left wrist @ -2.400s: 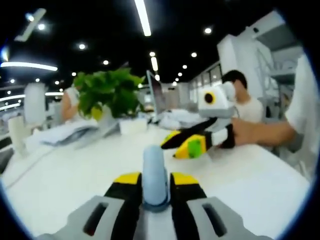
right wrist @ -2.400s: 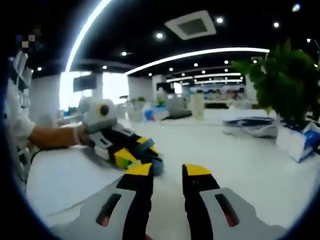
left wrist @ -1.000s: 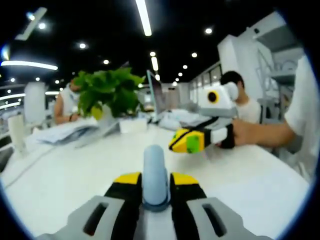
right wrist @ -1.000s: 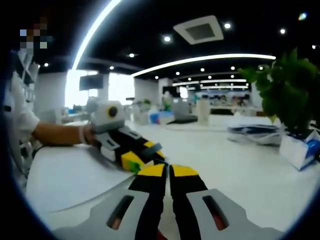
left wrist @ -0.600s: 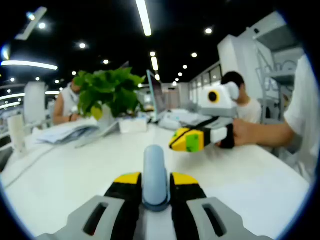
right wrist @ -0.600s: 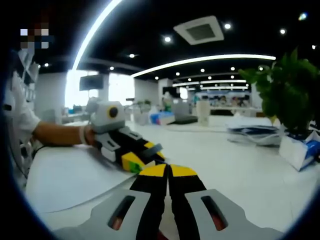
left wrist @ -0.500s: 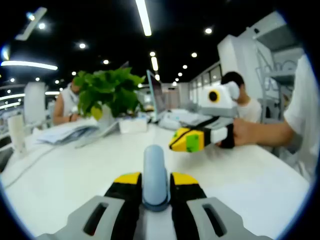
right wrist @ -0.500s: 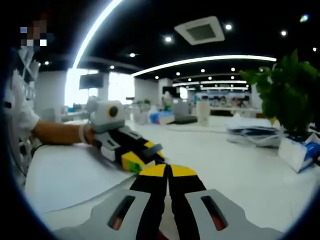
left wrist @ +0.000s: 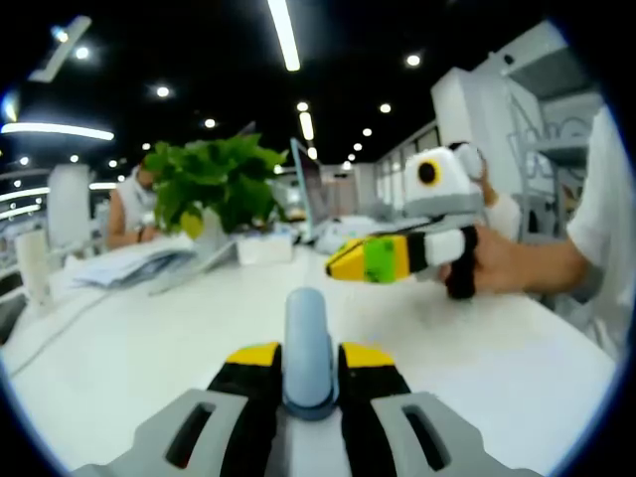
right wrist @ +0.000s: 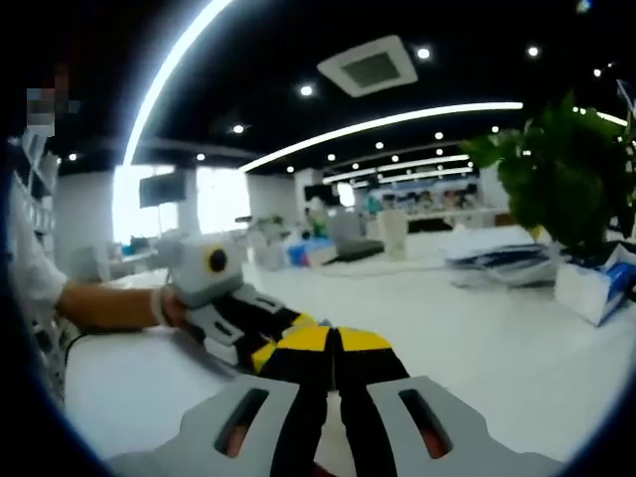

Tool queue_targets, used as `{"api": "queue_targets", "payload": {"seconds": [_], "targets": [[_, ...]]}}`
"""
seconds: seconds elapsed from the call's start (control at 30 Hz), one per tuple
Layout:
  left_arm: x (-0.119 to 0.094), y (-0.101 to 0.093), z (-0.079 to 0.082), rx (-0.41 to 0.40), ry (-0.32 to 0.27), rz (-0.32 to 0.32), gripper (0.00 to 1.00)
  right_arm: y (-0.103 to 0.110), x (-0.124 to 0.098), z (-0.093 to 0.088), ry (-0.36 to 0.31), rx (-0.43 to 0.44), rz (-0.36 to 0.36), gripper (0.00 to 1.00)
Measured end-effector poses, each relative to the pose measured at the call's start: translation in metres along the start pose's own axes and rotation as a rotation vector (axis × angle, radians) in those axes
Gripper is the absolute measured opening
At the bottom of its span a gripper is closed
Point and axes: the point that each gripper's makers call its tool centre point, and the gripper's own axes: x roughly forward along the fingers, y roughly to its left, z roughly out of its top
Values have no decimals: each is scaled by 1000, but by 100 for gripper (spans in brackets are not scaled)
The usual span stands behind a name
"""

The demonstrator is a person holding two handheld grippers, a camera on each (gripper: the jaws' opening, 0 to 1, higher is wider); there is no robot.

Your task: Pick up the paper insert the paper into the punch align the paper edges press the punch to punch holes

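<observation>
Since half a second ago, in the left gripper view, the right gripper [left wrist: 350, 260] has risen off the white table [left wrist: 149, 348] and swung level, its yellow tips now pointing toward 9 o'clock. The left gripper [left wrist: 307, 355] is clamped on a pale blue handle [left wrist: 306, 343], apparently the punch lever, which stands upright toward 12 o'clock between the jaws. A potted plant [left wrist: 214, 184] sits at 11 o'clock, well apart.

In the right gripper view, the right gripper [right wrist: 333, 341] has its jaws pressed together with nothing visible between them. The left gripper [right wrist: 260, 350] lies at 10 o'clock, low on the table, held by a hand [right wrist: 169, 308].

No paper can be made out on the table near either gripper, so its position cannot be told. My judgement: the left gripper, already on the handle, is the one placed to press.
</observation>
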Motion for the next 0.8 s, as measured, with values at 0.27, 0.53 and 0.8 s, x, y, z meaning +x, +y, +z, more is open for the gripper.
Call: {"api": "queue_targets", "payload": {"seconds": [0.27,0.53,0.8], "targets": [[0,1,0,4,2,-1,24,12,25,11,10,-123,-42,5],[0,1,0,6,3,-2,24,11,32,1,64,-189,-67,5],[0,0,0,7,4,-2,24,10,34,-1,89,-264,-97,4]]}}
